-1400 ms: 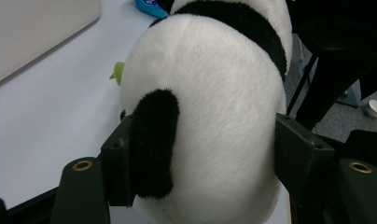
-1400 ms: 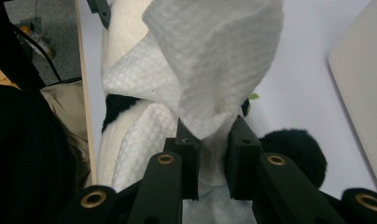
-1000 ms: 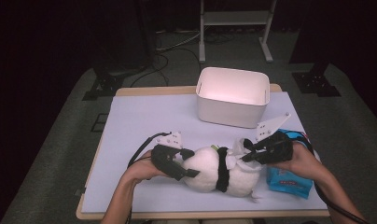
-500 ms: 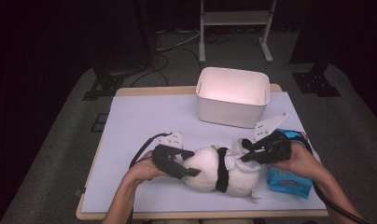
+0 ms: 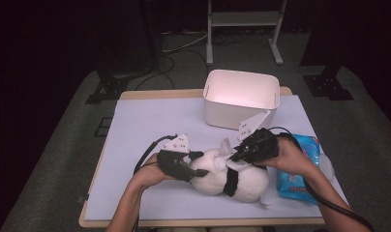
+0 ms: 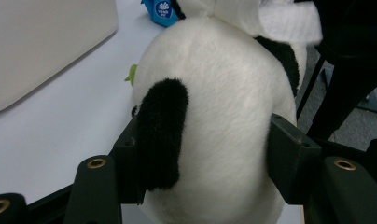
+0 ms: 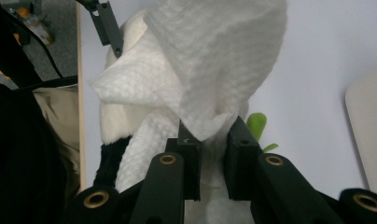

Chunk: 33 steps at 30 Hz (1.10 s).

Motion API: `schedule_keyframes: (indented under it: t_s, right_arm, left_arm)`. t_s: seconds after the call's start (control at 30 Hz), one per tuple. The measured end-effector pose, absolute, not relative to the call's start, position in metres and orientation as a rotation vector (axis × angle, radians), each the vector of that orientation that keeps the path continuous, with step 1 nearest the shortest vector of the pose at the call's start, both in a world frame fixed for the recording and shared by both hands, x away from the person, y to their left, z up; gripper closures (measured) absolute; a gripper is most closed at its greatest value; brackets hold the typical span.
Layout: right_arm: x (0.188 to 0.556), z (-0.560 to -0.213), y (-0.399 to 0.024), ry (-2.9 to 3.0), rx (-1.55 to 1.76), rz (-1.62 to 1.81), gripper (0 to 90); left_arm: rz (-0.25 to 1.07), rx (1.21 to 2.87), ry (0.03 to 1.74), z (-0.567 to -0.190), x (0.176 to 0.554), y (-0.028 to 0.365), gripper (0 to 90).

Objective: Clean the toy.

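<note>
Soft panda [image 6: 214, 116], clamped by your closing left gripper [image 6: 205, 154], may slip; your right gripper [image 7: 212, 161] seemingly pinches a tissue [image 7: 210, 60].

We see a plush panda [image 5: 234, 180] lying on the table [image 5: 150, 121] before us, a bin [image 5: 239, 99] behind it, a wipes pack [image 5: 300, 169] to its right.

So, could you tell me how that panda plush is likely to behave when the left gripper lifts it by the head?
The panda plush would probably squash: the left gripper, whose fingers have just been closing, sits around its rounded furry head. It looks light for its bulk. Its body will likely sag, and the fur may slip.
</note>
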State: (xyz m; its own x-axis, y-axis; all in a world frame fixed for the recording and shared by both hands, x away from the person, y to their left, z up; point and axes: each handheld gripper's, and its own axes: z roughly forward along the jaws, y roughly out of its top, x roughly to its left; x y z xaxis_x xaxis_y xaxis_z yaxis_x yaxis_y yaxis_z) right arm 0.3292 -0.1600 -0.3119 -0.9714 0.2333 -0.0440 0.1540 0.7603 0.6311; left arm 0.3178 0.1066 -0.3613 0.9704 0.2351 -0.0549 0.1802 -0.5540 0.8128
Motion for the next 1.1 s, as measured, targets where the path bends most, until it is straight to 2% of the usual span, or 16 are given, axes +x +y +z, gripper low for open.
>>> schedule_keyframes:
  t_s: [0.17,0.67,1.1]
  right_arm:
    - [0.331,-0.31,-0.156,2.836,0.311,0.978,78.0]
    - [0.337,-0.318,-0.223,2.76,0.541,1.029,77.9]
    - [0.345,-0.323,-0.241,2.733,0.647,1.047,77.4]
  left_arm:
    - [0.061,2.174,0.296,-0.362,0.319,0.114,39.3]
    - [0.042,2.178,0.273,-0.366,0.318,0.114,38.6]
    - [0.037,2.183,0.27,-0.367,0.318,0.114,38.4]
